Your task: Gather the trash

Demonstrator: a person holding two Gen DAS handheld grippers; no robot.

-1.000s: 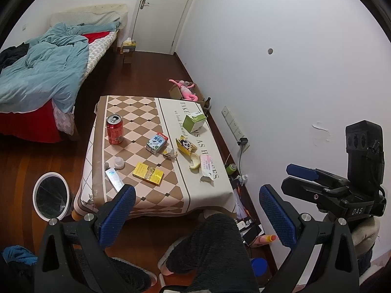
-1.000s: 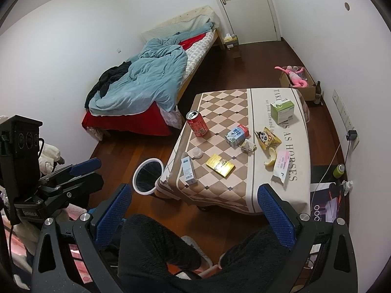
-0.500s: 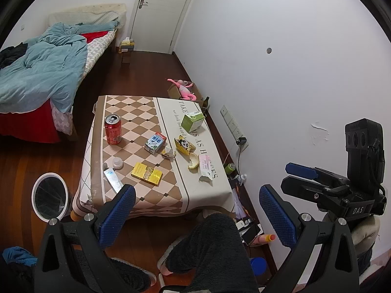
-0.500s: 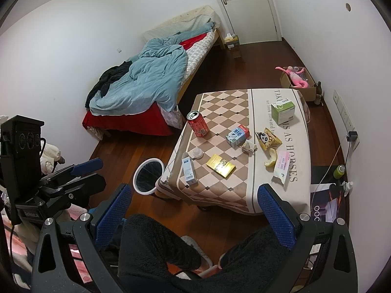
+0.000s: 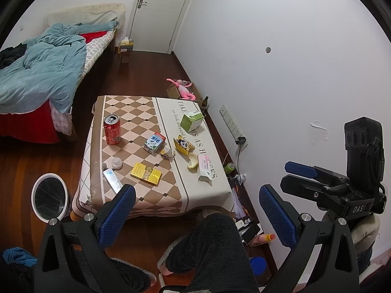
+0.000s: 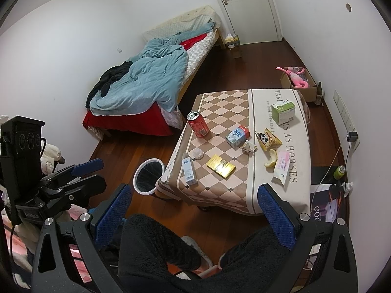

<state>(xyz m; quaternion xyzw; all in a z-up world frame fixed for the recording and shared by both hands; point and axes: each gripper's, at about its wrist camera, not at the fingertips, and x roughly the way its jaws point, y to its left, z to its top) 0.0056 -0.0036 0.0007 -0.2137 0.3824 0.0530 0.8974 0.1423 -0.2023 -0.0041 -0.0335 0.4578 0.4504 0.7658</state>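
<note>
The task is at its opening step: nothing has been collected and both tools are held high, well apart from the table (image 5: 205,195). The left gripper (image 5: 195,216) has its fingers spread wide and empty; the right gripper (image 6: 193,213) is likewise spread wide and empty. The trash lies scattered on the table: a red can (image 5: 112,130) stands upright near the left edge, opening upward; a milk carton (image 5: 154,142) lies on its side at centre, with a crumpled wrapper (image 5: 168,153) just beside it; a yellow snack packet (image 5: 183,144) sits to the right of these; a banana peel (image 5: 192,161) curls beside a torn pink-and-white wrapper (image 5: 204,167), whose long axis runs toward the near table edge. A flat yellow box (image 5: 146,173) lies with its long axis diagonal to the table edge, and a tube (image 5: 112,180) points toward the near left corner. The white bin (image 5: 50,196) stands on the floor just beside the table's near left corner, mouth up. The next move likely calls for lowering one gripper toward a near item, aligning the fingers across its short axis, then closing and carrying it to the bin.
</note>
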